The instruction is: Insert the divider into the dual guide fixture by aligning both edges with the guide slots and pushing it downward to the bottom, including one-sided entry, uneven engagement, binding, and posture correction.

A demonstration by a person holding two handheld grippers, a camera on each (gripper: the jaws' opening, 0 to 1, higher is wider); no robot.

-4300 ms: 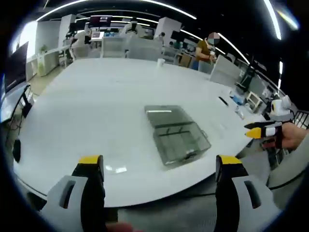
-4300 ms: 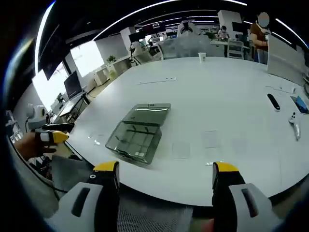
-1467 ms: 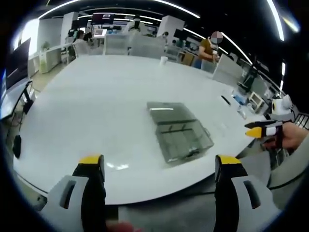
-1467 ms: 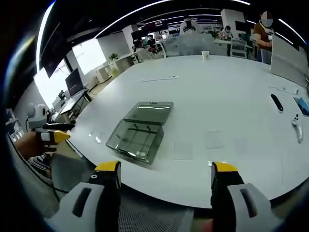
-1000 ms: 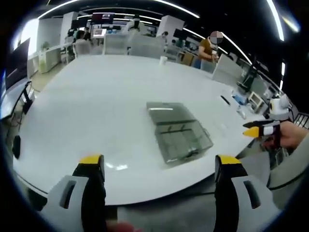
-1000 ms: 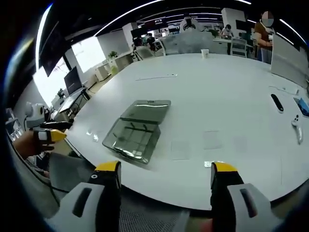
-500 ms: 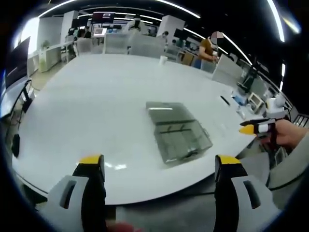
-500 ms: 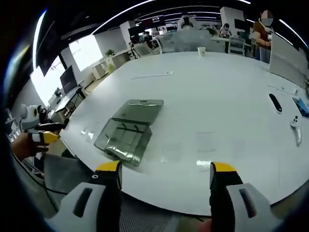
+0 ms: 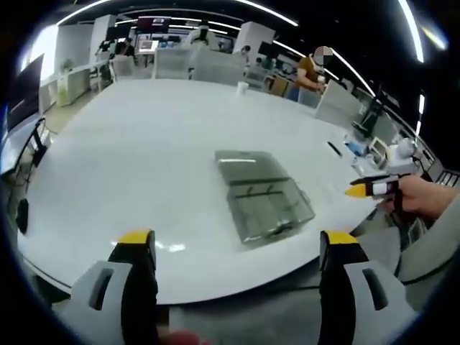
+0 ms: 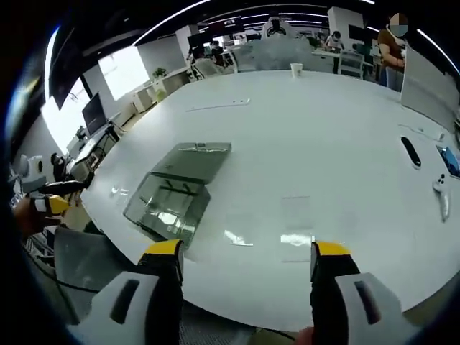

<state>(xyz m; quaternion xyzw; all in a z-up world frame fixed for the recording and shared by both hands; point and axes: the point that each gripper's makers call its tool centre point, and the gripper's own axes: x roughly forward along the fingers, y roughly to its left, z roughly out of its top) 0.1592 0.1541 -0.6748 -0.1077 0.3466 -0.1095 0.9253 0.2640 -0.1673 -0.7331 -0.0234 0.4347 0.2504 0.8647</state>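
The dual guide fixture (image 9: 263,198), a clear smoky box with its lid folded open behind it, lies on the white desk (image 9: 144,151) near the front edge, and its long axis runs from that near edge away toward the middle of the desk. Thin rails can be seen inside the tray part, but whether a divider is already there I cannot tell, because the clear plastic is too small and reflective. In the left gripper view the left hand-held gripper (image 9: 237,251) has its two jaws spread wide with nothing between them, and the fixture sits ahead of it and a little to the right of its centre line. In the right gripper view the right hand-held gripper (image 10: 244,260) is also spread wide and carries nothing, and the fixture (image 10: 176,194) lies ahead and clearly to the left of it. Faint clear flat pieces (image 10: 295,208) lie on the desk straight ahead of the right hand-held gripper; these could be dividers, but this is only my guess. Both hand-held grippers are well apart from the fixture, at or outside the desk edge. I judge that the task is at its beginning: the right one would pick up a flat piece while the left one goes to the fixture.
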